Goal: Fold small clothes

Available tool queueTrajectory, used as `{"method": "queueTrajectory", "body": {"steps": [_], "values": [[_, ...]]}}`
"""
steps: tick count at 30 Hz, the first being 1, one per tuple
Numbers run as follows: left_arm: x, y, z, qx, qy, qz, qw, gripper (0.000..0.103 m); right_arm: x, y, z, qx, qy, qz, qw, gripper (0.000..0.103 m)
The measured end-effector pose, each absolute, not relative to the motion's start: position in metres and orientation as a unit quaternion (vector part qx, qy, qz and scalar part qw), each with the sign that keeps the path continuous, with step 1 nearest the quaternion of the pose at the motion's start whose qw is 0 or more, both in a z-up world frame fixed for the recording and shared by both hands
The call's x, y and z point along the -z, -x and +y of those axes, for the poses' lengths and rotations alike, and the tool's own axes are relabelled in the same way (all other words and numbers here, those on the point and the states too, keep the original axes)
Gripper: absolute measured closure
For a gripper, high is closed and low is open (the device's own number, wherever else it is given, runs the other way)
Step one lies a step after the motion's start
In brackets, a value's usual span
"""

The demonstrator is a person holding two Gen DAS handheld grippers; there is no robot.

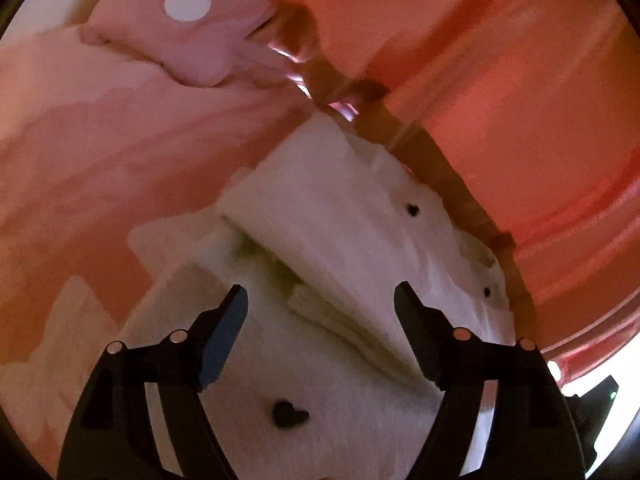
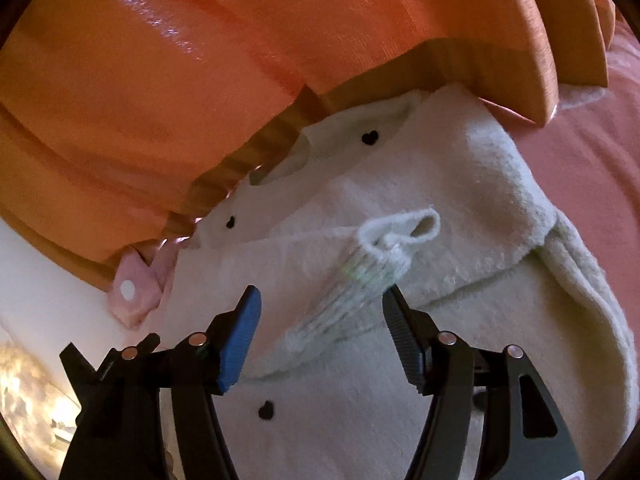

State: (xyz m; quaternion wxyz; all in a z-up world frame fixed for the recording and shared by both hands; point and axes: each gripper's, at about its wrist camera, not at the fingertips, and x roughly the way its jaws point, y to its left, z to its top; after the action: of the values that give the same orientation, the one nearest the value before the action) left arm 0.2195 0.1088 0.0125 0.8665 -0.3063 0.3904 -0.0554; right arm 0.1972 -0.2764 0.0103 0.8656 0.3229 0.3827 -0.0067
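White knit fills the space under both claws: the left claw (image 1: 320,308) hangs open over the little cardigan (image 1: 340,240), nothing between its pads, and the right claw (image 2: 320,312) stands open too, with a ribbed cuff (image 2: 360,276) just ahead of it, lying loose across the body as if a sleeve has been folded in. Beyond that, black heart buttons (image 2: 370,137), a pink pillow (image 1: 192,32) and an orange headboard (image 2: 200,80). No readable labels or writing.
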Motion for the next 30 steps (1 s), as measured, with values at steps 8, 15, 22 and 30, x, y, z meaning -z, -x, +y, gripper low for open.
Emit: {"method": "queueTrajectory", "body": {"steps": [8, 15, 22, 30], "values": [[-0.002, -0.235, 0.121, 0.031, 0.310, 0.384, 0.869, 0.031, 0.007, -0.220, -0.284, 0.050, -0.247, 0.406, 0.878, 0.087], [0.003, -0.242, 0.112, 0.018, 0.272, 0.389, 0.880, 0.036, -0.095, -0.187, -0.268, -0.045, -0.176, 0.239, 0.954, 0.093], [0.002, -0.241, 0.103, 0.011, 0.235, 0.394, 0.888, 0.035, 0.003, -0.208, -0.346, 0.064, -0.278, 0.368, 0.885, 0.093], [0.002, -0.241, 0.097, 0.002, 0.215, 0.394, 0.893, 0.035, -0.012, -0.207, -0.342, 0.052, -0.235, 0.335, 0.911, 0.093]]}}
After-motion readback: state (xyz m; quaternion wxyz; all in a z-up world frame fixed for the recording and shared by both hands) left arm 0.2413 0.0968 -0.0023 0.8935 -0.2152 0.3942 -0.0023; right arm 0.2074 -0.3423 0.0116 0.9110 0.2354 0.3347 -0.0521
